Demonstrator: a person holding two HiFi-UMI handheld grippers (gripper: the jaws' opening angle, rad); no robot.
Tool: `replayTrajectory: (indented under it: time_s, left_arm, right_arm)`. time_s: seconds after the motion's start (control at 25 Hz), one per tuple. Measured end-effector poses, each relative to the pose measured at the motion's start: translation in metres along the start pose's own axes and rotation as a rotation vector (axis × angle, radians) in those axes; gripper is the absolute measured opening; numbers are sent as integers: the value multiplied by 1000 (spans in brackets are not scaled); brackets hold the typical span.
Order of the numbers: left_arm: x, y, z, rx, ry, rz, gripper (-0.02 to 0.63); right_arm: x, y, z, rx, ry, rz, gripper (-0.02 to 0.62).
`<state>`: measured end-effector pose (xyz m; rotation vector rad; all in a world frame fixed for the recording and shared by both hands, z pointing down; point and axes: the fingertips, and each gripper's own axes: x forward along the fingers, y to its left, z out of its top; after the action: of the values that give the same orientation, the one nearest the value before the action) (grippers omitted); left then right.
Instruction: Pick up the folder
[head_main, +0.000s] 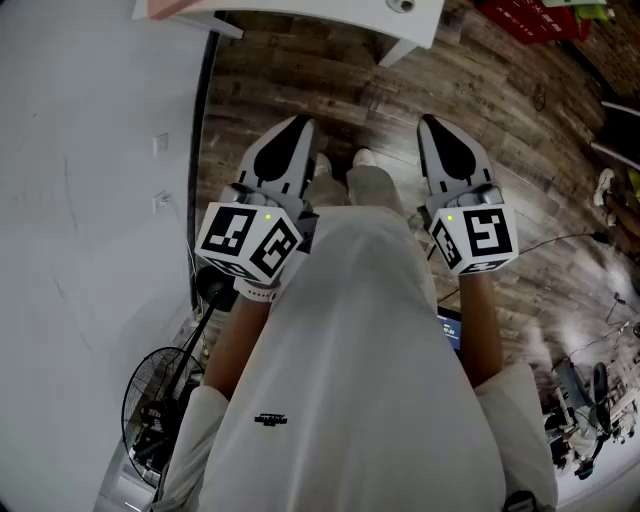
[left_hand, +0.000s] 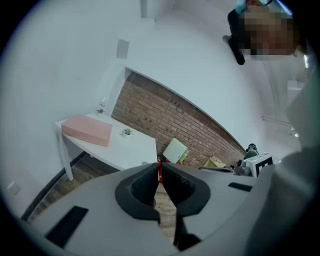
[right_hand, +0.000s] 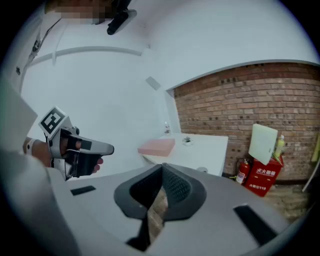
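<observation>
The pink folder (left_hand: 86, 131) lies flat at the far left end of a white table (left_hand: 131, 148), some way ahead of both grippers. It also shows in the right gripper view as the pink folder (right_hand: 156, 147) on the table (right_hand: 210, 150). In the head view only a pink corner (head_main: 165, 8) shows at the top edge. My left gripper (head_main: 300, 122) and right gripper (head_main: 428, 120) are held side by side in front of the person's body, over the wooden floor. Both are shut with nothing between the jaws. The left gripper (left_hand: 159, 167) points at the table's near edge.
A white wall (head_main: 80, 200) runs close along the left. A floor fan (head_main: 150, 400) stands at the lower left. A small object (left_hand: 126, 132) sits on the table beside the folder. A fire extinguisher (right_hand: 243, 171) and a red box (right_hand: 262, 175) stand by the brick wall (right_hand: 240, 100).
</observation>
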<state>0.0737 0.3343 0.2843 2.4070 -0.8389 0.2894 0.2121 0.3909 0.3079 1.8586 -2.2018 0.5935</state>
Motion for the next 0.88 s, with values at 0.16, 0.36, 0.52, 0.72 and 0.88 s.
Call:
replayTrajectory:
  time_s: [0.16,0.36,0.52,0.72,0.88]
  left_arm:
    - [-42,16,-9,-92,-26,34,34]
    - [-71,30,-7,-128,-89,93,32]
    - [-83,27,1,-103,-128,125,32]
    - [-92,12,0,-119,-180,154,32]
    - [-92,6,-5,-132,-191,163,32]
  right_arm:
    - [3,52,17,-88,1,105,6]
    - [-1,75,33,-145,-13,176,6]
    - [-6,79,41,-142,-46,225,6]
    - [-10,93,34,-194,-23,343,8]
    - [-12,97,35,-229,-43,365,8]
